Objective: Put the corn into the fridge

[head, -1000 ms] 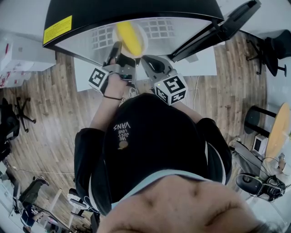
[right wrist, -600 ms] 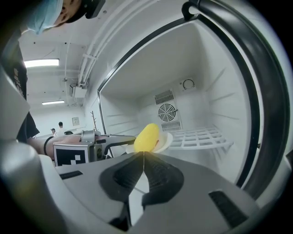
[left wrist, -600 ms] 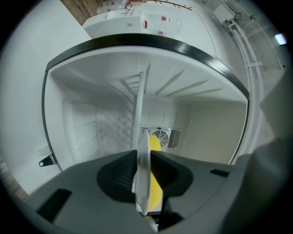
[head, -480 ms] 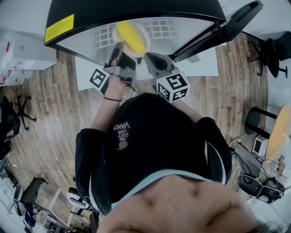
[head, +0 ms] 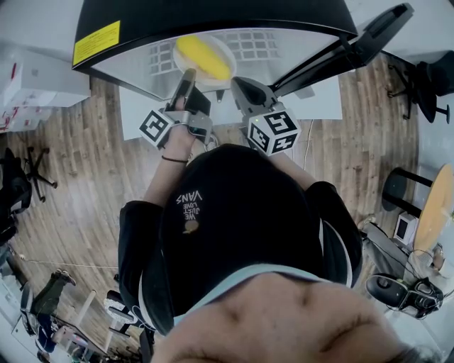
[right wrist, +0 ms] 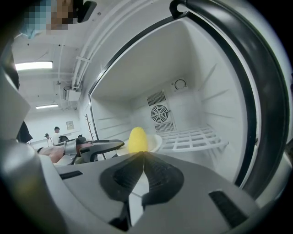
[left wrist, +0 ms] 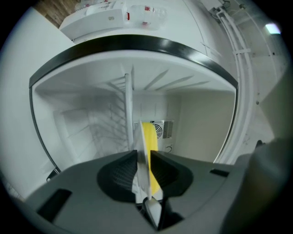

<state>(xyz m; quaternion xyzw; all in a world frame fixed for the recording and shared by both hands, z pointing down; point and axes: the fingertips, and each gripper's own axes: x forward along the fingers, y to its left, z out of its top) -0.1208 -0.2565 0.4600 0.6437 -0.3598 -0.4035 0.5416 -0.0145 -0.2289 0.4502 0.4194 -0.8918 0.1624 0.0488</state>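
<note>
The left gripper (head: 187, 76) is clamped shut on the rim of a white plate (head: 221, 47). In its own view the plate (left wrist: 138, 145) stands edge-on between the pads, with the corn (left wrist: 149, 136) lying on it. The right gripper (head: 240, 85) is fully closed and empty, its tips meeting (right wrist: 143, 153) just short of the corn (right wrist: 138, 139).

From above, the corn (head: 203, 58) lies on the plate inside the open fridge (head: 213, 15), at 12 o'clock from the left gripper and 11 o'clock from the right one. The plate is held out over the white interior. In the right gripper view, the left gripper (right wrist: 91, 147) reaches in from 9 o'clock.

A wire shelf (right wrist: 194, 136) lies at 3 o'clock of the corn in that view, with a round fan vent (right wrist: 160, 112) on the back wall at 12 o'clock. The fridge door (head: 358, 41) swings out at 2 o'clock in the head view, and nothing stands between the plate and the shelf.

A yellow label (head: 97, 42) sits on the black fridge top, its print too small to read. The person's black shirt (head: 234, 213) reads "WE JUST LOVE VANS" (head: 190, 203), upside down from above. White boxes (left wrist: 114, 13) with red print lie beyond the fridge.
</note>
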